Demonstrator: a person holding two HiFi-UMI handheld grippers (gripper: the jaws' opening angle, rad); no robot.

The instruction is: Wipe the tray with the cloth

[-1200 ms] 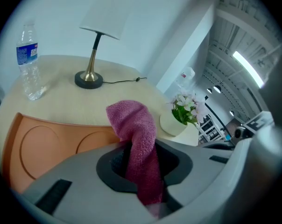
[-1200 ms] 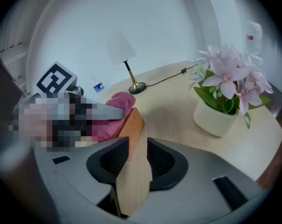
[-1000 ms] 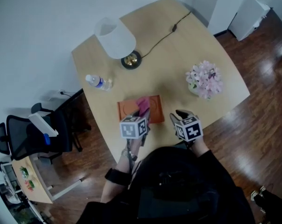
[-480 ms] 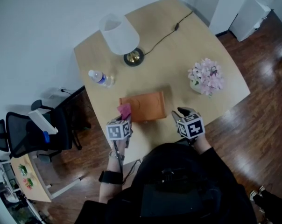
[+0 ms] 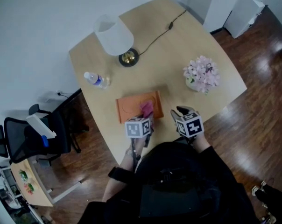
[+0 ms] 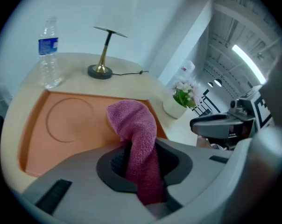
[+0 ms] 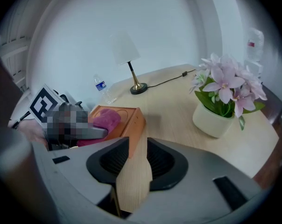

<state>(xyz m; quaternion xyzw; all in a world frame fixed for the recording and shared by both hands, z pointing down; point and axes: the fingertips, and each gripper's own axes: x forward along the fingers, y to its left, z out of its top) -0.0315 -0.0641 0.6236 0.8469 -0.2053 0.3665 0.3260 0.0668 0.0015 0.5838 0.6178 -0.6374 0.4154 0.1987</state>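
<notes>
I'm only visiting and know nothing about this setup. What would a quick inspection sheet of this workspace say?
Surface: pale wooden table.
Job's things: orange tray near the table's front edge; pink cloth over the tray's right part.
Clutter: lamp, water bottle and potted pink flowers, all apart from the tray.
Grippers: left tool shut on the cloth; right tool open, nothing held, just right of the tray.
Cables: lamp cord runs across the table to its far edge.
Surroundings: office chair left of the table; dark wooden floor.
</notes>
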